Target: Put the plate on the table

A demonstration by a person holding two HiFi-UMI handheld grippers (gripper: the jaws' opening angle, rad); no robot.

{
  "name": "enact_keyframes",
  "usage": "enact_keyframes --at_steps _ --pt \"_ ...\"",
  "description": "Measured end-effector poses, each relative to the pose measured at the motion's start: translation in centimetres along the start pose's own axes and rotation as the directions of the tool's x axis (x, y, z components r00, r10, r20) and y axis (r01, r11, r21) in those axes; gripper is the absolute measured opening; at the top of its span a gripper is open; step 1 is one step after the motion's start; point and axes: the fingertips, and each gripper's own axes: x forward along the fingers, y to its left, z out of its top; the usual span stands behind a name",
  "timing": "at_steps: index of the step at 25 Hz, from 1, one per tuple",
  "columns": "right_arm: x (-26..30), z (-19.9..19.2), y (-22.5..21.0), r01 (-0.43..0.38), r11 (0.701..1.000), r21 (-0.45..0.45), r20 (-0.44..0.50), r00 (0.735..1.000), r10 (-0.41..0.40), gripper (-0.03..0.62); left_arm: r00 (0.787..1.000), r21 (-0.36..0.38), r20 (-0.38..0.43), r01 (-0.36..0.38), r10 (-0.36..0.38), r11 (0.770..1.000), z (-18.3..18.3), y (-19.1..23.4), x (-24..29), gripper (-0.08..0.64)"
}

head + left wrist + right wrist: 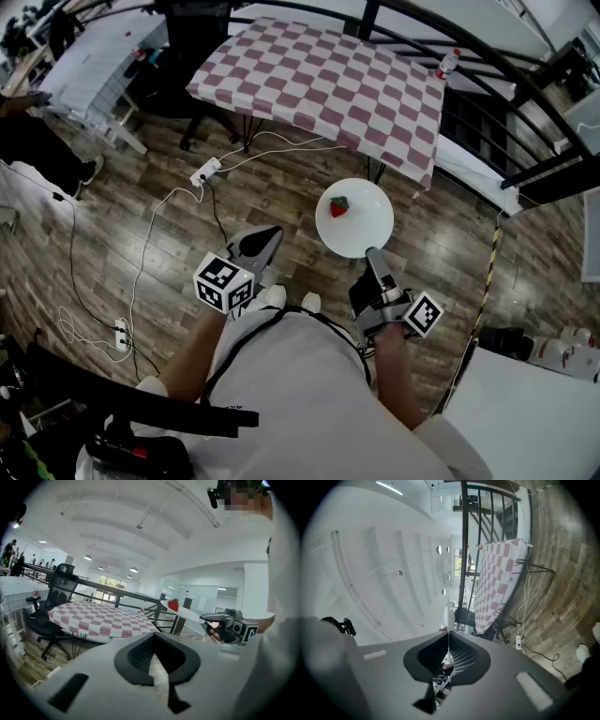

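One plate (367,212) pinched at rim by right gripper (374,255) fingers | left gripper (265,236) fingers pressed together, empty

Smooth glossy plate (370,220), cloth-covered table (319,80); matt wood-plank floor (122,197)

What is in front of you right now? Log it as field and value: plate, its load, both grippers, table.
plate: white, round, held in the air by its near rim, not yet on the table
on plate: one strawberry
right gripper: fingers shut on the plate's rim
left gripper: fingers together, nothing between them
table: checked top, ahead of the plate; small bottle near its far right edge
below plate: wooden floor
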Motion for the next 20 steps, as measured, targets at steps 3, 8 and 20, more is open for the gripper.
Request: enact_keyframes --at_steps 3,8,20 --pt "0.4 -0.5 -0.2 0.002 1.000 0.000 0.008 1.000 -0.002 0.015 1.000 0.002 -0.006 -0.010 0.010 1.000 -0.4 1.1 -0.7 0.005" --pt "0.9 -1.1 -0.3 0.003 1.000 0.008 0.017 1.000 -0.003 0.017 1.000 0.004 0.010 -0.014 0.014 1.000 0.2 2.3 -1.3 0.005" --pt "2.1 -3.2 -0.7 0.002 1.000 0.009 0.045 0.999 -0.002 0.017 1.000 0.005 0.018 -0.002 0.002 1.000 -0.2 4.5 -3.4 0.005"
